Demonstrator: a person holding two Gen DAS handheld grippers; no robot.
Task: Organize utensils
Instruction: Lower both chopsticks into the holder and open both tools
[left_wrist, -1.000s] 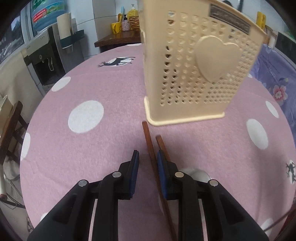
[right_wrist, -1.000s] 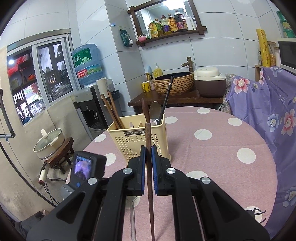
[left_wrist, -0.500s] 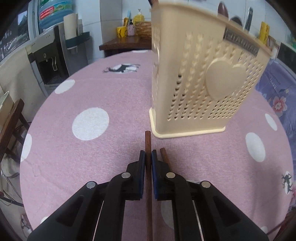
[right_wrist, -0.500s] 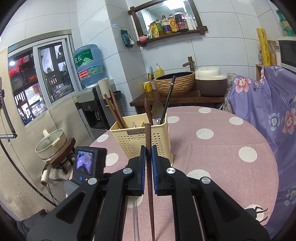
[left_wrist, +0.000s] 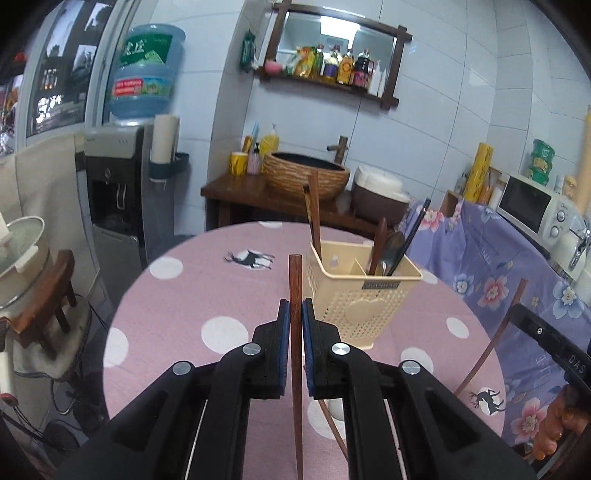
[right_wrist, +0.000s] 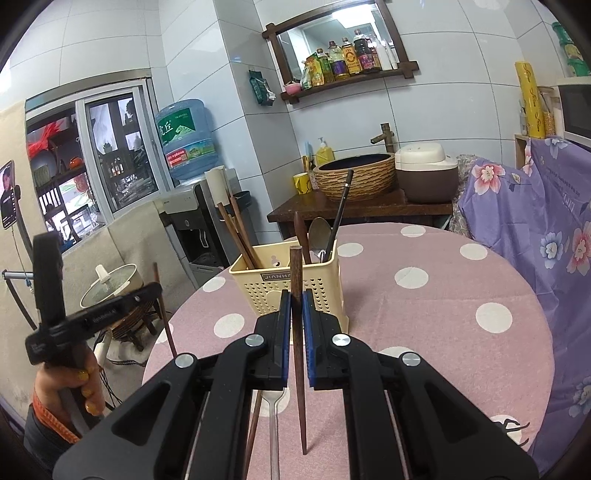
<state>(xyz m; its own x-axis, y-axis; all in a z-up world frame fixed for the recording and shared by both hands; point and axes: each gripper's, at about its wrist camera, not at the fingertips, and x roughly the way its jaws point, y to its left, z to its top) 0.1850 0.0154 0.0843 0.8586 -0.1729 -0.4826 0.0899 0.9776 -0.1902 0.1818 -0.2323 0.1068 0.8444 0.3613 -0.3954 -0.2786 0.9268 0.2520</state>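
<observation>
Left tongs (left_wrist: 294, 325), now lifted off the bench (left_wrist: 184, 295), are clamping one chopstick (left_wrist: 295, 280) near the basket (left_wrist: 364, 295); right tongs (right_wrist: 293, 314) are gripping another chopstick (right_wrist: 297, 332). Thin sticks risk pivoting, missing the compartment.

Two dark wooden chopsticks (left_wrist: 295, 295) (right_wrist: 296, 291) upright above the table, cream perforated utensil holder (left_wrist: 354, 295) half filled behind

Left chopstick lifted
The left gripper (left_wrist: 295, 317) closes its fingers (left_wrist: 283, 325) on a chopstick (left_wrist: 294, 280) and raises it off the surface (left_wrist: 192, 295).
</observation>
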